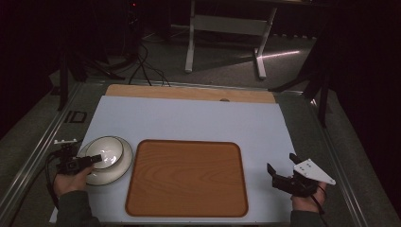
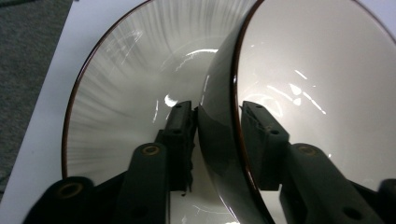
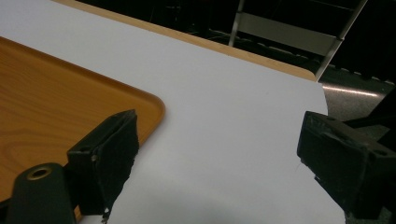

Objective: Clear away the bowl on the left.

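A: What sits on the counter (image 1: 189, 118)?

B: A pale blue-white sheet covers most of it, with a strip of light wood showing along the far edge. In the middle lies a rectangular brown wooden tray with rounded corners (image 1: 187, 177), and nothing rests on it. To the tray's left, just beside it, is a wide cream plate with a thin dark rim (image 1: 120, 168), and a smaller cream bowl with a dark rim (image 1: 108, 150) sits on that plate.

A: And the left tongs (image 1: 94, 160)?

B: A hand (image 1: 71, 182) holds them at the plate's left side. In the left gripper view (image 2: 217, 135) the jaws are clamped on the bowl's wall, one pad (image 2: 180, 126) against the outside and the other inside, with the plate behind.

A: The right tongs (image 1: 281, 166)?

B: Held by the other hand (image 1: 307, 201) near the counter's right front corner, well apart from the tray. They are spread wide with nothing between them. In the right gripper view (image 3: 217, 144) the tray's corner lies behind one jaw, over bare sheet.
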`<state>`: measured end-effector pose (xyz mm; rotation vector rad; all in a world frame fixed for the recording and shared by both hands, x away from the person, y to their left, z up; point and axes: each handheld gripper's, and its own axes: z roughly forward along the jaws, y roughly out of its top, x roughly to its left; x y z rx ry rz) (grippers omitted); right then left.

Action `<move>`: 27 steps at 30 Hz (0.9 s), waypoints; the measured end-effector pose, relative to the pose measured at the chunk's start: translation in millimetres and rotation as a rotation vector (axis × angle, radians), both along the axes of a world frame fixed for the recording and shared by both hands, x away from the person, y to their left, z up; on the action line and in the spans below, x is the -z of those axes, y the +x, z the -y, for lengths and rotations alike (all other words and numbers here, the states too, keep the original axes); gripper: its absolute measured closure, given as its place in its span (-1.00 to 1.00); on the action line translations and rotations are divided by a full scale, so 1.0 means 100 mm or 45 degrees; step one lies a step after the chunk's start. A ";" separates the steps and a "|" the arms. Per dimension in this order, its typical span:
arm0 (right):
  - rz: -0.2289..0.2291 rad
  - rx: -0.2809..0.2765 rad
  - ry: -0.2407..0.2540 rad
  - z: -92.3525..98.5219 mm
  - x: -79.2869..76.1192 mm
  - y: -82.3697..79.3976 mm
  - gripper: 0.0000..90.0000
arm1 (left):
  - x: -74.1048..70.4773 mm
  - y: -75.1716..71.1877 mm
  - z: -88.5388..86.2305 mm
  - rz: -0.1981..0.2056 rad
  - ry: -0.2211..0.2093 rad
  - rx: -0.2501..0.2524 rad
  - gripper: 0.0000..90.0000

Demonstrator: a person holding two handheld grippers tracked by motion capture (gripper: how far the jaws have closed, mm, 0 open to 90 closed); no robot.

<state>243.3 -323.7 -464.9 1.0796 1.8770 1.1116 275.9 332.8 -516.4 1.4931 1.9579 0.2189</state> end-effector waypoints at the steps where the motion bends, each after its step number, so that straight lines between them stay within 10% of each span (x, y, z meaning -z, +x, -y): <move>1: -0.001 0.000 0.000 0.00 0.00 0.00 -0.73 | 0.01 0.00 -0.01 0.004 -0.021 -0.005 0.55; 27: -0.003 0.005 -0.004 0.01 0.00 0.00 -0.73 | 0.03 -0.09 -0.13 0.063 -0.194 -0.073 0.79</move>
